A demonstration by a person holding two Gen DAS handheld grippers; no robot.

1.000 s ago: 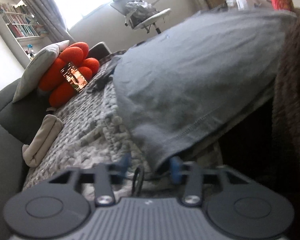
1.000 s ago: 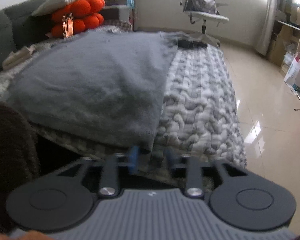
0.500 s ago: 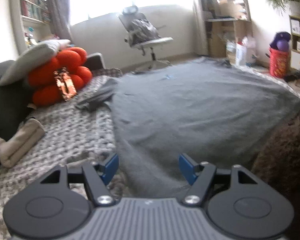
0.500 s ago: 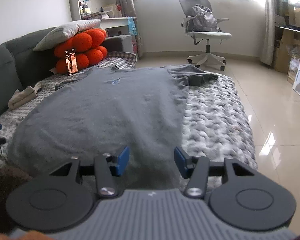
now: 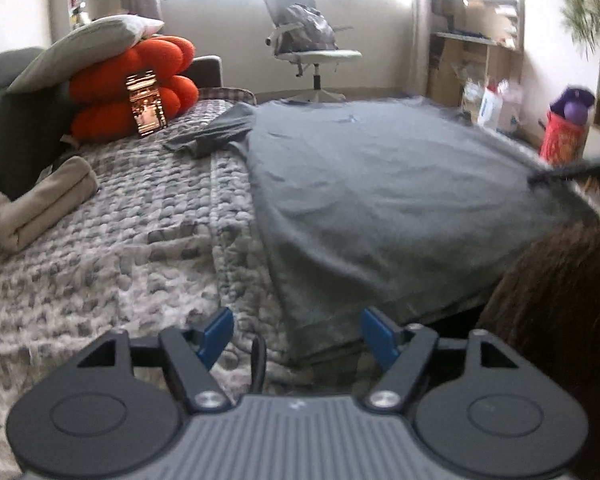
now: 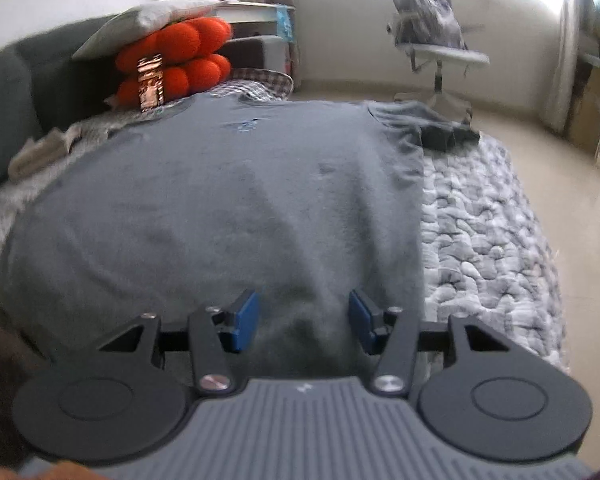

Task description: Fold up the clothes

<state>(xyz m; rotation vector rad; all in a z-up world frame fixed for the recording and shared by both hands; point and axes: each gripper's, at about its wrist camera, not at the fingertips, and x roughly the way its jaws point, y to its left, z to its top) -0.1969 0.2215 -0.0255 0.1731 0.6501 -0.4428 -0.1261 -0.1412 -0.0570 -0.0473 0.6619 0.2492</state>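
A grey T-shirt (image 5: 380, 184) lies spread flat, front up, on a knitted grey blanket (image 5: 140, 240). My left gripper (image 5: 298, 334) hovers just above the shirt's near left hem corner; its jaws are opening and the pads touch nothing. In the right wrist view the shirt (image 6: 220, 200) fills the middle, with one sleeve (image 6: 440, 128) bunched at the far right. My right gripper (image 6: 303, 320) is open above the near hem, close to the shirt's right edge, and holds no cloth. The other sleeve (image 5: 216, 130) lies crumpled at the far left.
An orange cushion (image 5: 132, 92) under a grey pillow (image 5: 84, 48) sits at the back left, with a rolled beige cloth (image 5: 40, 208) in front. An office chair (image 5: 308, 44) stands beyond. Bare floor (image 6: 560, 184) runs along the right. Brown fuzzy fabric (image 5: 560, 300) is close on the left view's right.
Both grippers let go of the shirt's hem and drew back from it. The left jaws widened a lot and the left view levelled out. The shirt settled flat.
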